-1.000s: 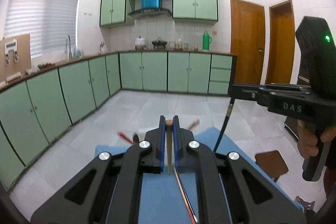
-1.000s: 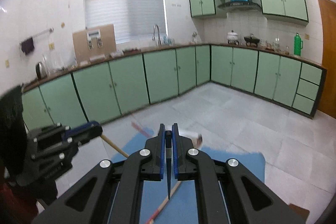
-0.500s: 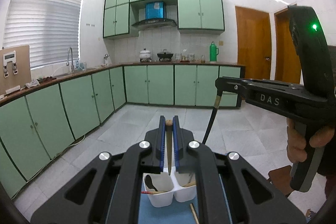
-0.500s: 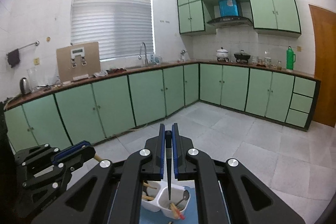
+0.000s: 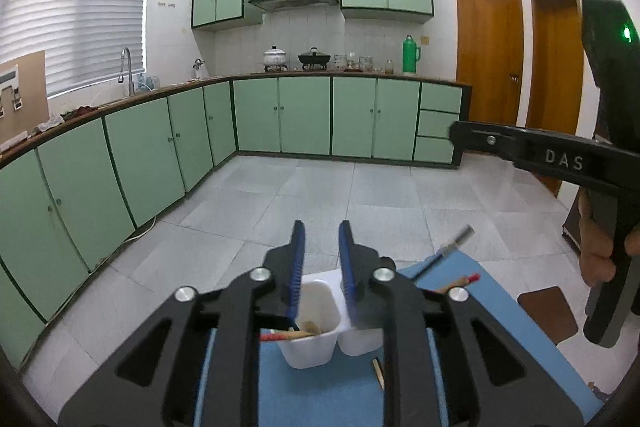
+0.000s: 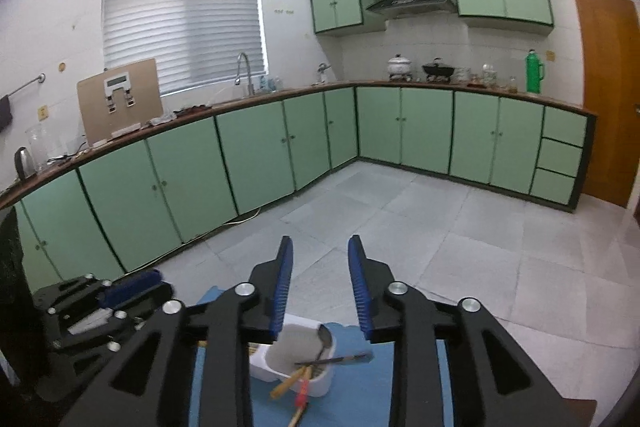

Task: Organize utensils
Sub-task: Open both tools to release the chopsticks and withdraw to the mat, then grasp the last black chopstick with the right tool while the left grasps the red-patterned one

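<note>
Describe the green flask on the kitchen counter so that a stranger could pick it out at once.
Follow the long counter above the pale green cabinets to its end by the brown door. The flask is the last item in the row, past the two pots and the jars. It alone stands tall and bright green, with a handle on its side.

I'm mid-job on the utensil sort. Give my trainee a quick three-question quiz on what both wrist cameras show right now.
1. True or false: the left gripper holds a chopstick between its jaws.
2. Which container holds the metal spoon? A) the white plastic two-compartment utensil holder B) a green thermos C) a black pot
3. Fill in: the utensil holder stands on a ____ mat.

Key:
1. False. The jaws are opening with nothing between them; the same goes for the right gripper.
2. A. The spoon leans in the holder's compartment with wooden, red-tipped chopsticks.
3. Blue.
</note>
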The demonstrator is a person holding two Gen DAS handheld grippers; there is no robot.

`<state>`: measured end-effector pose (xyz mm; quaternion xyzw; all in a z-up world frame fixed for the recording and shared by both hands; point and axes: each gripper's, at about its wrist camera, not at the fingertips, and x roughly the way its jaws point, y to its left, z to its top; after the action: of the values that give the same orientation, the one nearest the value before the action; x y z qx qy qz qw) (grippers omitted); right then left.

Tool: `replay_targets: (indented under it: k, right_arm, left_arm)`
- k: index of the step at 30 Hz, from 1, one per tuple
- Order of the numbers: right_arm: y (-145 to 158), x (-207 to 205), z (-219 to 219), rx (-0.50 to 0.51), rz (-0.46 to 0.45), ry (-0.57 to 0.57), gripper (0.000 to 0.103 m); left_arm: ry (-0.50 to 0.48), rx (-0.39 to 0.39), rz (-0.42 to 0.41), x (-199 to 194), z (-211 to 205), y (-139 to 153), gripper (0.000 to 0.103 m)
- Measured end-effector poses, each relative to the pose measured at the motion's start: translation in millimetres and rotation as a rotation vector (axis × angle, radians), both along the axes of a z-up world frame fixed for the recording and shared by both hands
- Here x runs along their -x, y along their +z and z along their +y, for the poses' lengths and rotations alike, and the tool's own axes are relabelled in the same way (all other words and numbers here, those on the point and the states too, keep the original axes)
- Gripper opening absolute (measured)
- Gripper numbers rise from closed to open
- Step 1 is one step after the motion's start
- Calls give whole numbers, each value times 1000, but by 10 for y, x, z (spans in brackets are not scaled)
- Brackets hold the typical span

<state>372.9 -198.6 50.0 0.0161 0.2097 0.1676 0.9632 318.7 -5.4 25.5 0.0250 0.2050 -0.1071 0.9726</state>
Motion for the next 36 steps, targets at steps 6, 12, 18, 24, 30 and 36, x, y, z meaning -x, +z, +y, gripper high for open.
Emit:
replay_targets:
  k: [6,12,18,24,30,36]
  right_arm:
    - [-18,421,-221,-6,-43,-48,56]
    - [-359,1011,-315,-16,-41,-97,87]
    - [-861,1492,-236,38,6,-144,97]
    - [-1420,1771,-194,43,128,-158,97]
    - [-1882,1888,-164,42,221,-175,97]
    - [-2174,1965,-66,93,258,-165,97]
  left_arm:
    - [27,16,-63,492,49,29,39]
    - [46,53,-51,981,59,-214,57]
    - [63,87,15,1413,79,-766,77]
    - [78,33,116,1639,86,-1339,80]
    - [117,7,183,1795,139,-1777,80]
    - [135,-12,230,1839,168,-1942,82]
